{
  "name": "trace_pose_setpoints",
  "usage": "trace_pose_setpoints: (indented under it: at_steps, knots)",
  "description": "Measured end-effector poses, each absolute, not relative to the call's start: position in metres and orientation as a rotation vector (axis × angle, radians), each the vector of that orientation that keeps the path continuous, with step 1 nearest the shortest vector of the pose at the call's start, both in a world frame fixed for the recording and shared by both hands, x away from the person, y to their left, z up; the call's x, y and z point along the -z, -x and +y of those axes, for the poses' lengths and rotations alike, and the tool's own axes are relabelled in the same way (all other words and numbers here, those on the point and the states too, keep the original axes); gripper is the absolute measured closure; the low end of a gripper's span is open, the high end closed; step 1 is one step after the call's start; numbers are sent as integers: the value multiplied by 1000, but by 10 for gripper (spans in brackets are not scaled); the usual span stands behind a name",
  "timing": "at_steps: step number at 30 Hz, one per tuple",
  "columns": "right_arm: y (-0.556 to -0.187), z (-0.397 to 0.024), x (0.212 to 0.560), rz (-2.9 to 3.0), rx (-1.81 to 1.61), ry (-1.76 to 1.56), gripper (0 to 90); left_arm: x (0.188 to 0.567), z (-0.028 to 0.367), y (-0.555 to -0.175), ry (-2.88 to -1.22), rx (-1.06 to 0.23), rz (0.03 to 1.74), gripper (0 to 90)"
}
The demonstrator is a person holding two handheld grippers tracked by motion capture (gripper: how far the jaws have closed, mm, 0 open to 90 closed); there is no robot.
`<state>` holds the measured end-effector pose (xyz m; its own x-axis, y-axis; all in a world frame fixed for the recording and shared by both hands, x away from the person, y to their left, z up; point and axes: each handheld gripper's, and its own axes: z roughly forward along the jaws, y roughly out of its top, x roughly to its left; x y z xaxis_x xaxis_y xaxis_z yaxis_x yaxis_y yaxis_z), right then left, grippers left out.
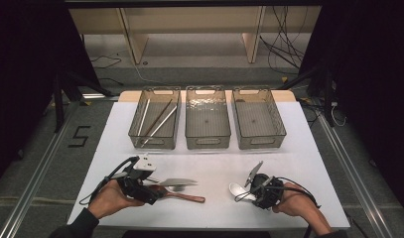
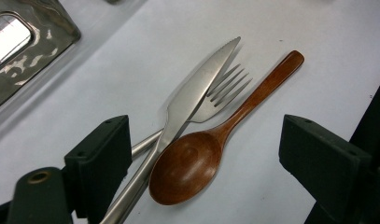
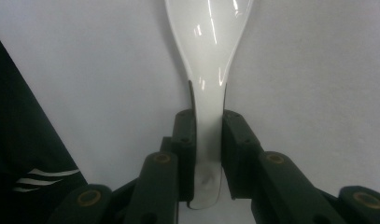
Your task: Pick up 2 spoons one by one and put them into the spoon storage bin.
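Note:
A white ceramic spoon [image 3: 207, 51] lies on the white table, and my right gripper [image 3: 207, 140] is shut on its handle, both pads pressing its sides. From above, that right gripper [image 1: 250, 190] sits at the front right with the spoon bowl [image 1: 236, 189] pointing left. My left gripper [image 2: 206, 154] stands open over a wooden spoon [image 2: 197, 158], a steel knife [image 2: 197, 88] and a fork [image 2: 225, 91]; the wooden spoon's bowl lies between the jaws, untouched. Seen from above, the left gripper [image 1: 155, 187] is at the front left beside the wooden spoon [image 1: 187, 197].
Three clear bins stand in a row at the table's far side: the left bin [image 1: 155, 119] holds chopsticks, the middle bin [image 1: 207, 119] and right bin [image 1: 258, 119] look bare. The table's front edge [image 1: 209, 227] runs close under both hands.

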<state>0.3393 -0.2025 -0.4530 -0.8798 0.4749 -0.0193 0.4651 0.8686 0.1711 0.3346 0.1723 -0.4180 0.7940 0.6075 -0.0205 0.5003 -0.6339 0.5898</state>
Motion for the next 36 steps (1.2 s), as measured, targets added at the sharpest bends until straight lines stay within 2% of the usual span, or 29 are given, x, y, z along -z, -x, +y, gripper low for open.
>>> trace_pose_setpoints:
  at_steps: [11, 24, 29, 36]
  knots:
    - [-343, -202, 451, 2958, -278, -780, 779, 418, 175, -334, -2386, -244, 820, 166]
    - [-354, -210, 440, 2884, -505, -932, 780, 417, 180, -334, -2370, -238, 835, 167]
    - [-371, -210, 420, 2806, -655, -990, 780, 415, 182, -334, -2347, -242, 850, 166]
    - [-416, -189, 393, 2696, -775, -1047, 780, 414, 187, -334, -2325, -247, 855, 166]
